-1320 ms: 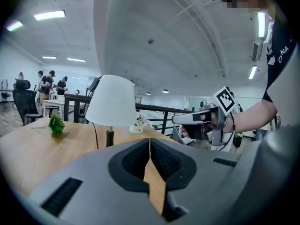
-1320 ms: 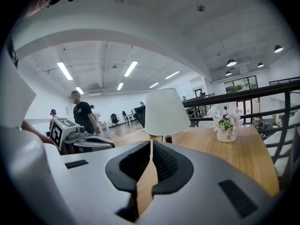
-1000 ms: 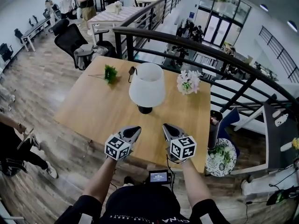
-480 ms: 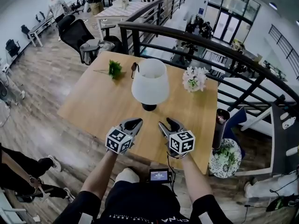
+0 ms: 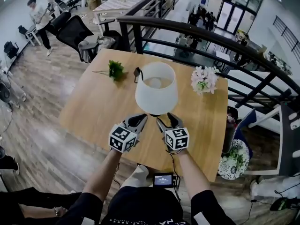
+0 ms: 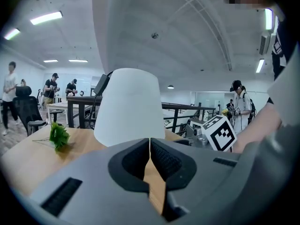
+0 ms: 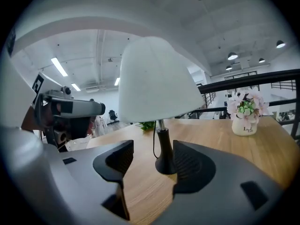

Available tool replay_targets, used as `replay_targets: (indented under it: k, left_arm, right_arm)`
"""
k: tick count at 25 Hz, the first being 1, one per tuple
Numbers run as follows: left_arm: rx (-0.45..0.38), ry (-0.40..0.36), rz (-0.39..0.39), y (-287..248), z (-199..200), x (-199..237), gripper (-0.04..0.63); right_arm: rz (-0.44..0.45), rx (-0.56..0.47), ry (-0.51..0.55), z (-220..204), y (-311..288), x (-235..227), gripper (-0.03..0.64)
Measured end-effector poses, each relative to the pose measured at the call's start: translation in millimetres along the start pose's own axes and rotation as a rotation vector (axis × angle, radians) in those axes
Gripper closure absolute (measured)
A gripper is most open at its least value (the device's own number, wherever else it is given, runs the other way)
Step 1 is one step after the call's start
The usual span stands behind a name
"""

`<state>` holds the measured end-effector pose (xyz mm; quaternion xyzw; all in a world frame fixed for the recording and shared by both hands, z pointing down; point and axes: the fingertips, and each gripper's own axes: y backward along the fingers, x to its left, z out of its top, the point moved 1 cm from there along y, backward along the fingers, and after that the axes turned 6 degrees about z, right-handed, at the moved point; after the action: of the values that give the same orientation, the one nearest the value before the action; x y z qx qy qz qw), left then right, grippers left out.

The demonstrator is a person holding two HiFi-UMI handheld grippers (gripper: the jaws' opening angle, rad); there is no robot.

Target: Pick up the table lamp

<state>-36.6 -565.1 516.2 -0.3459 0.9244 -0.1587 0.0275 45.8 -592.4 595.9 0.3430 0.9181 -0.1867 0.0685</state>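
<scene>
The table lamp (image 5: 157, 89) stands upright near the middle of the table (image 5: 91, 108). Both grippers come in low at its near side, I think because the wide shade (image 6: 127, 104) leaves only the thin stem (image 7: 161, 124) and the black base (image 7: 164, 159) to grasp. The right gripper (image 5: 167, 120) has just been opening its jaws. They stand wide apart, and the base shows in the gap just ahead of them, not pressed. The left gripper (image 5: 140, 119) keeps its jaws clenched together on nothing. The head view hides the base under the shade. The right gripper view shows it, with the cord (image 7: 153, 142). The left gripper view shows only the shade.
</scene>
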Motion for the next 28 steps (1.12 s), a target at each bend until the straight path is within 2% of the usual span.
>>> replay_targets:
  k: [8, 21, 28]
  left_arm:
    - [-0.005, -0.026, -0.045, -28, 9, 31, 0.577]
    - [-0.007, -0.044, -0.092, -32, 8, 35, 0.577]
    - [-0.012, -0.052, -0.100, -33, 9, 37, 0.577]
  right_arm:
    - [-0.049, -0.033, 0.032, -1, -63, -30, 0.360]
    - [-0.042, -0.103, 0.092, 6, -117, -40, 0.360]
    - [-0.106, -0.133, 0.084, 15, -129, -50, 0.373]
